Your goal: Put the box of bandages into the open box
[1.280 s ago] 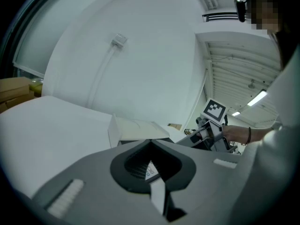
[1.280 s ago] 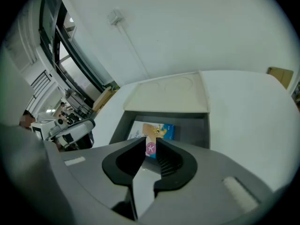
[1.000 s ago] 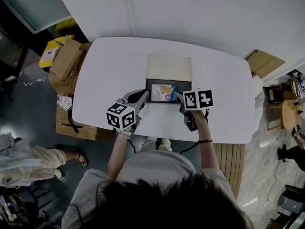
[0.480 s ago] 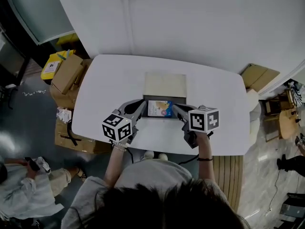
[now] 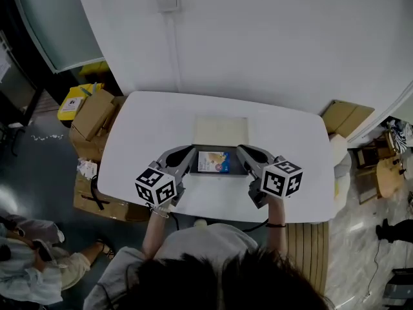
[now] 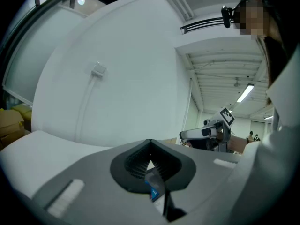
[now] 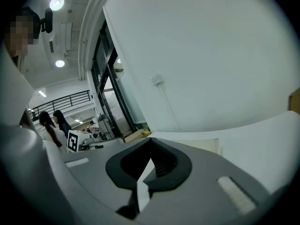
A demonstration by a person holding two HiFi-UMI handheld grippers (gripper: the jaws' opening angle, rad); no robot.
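Spanning the back of the head view is a white wall (image 5: 258,37) with a small socket plate (image 5: 168,2) on it. Below it stands the white table (image 5: 142,141), rounded at its corners. On the floor just beside the table's left end sit stacked cardboard boxes (image 5: 93,116).

At the table's middle lies the open box (image 5: 216,174), dark-rimmed, with its pale lid (image 5: 221,131) folded back flat on the far side. The box of bandages (image 5: 214,161) lies flat inside the open box, its blue printed face up.

The left gripper (image 5: 189,152) and the right gripper (image 5: 242,151) flank the open box, their tips angled in toward its left and right sides. Each carries its marker cube, the left cube (image 5: 155,186) and the right cube (image 5: 282,178), nearer the person. Whether the tips touch the rim cannot be told from above.

In the left gripper view the jaws are together, leaving only a thin slit through which a sliver of blue print shows. In the right gripper view the jaws are likewise together. Neither grips anything.
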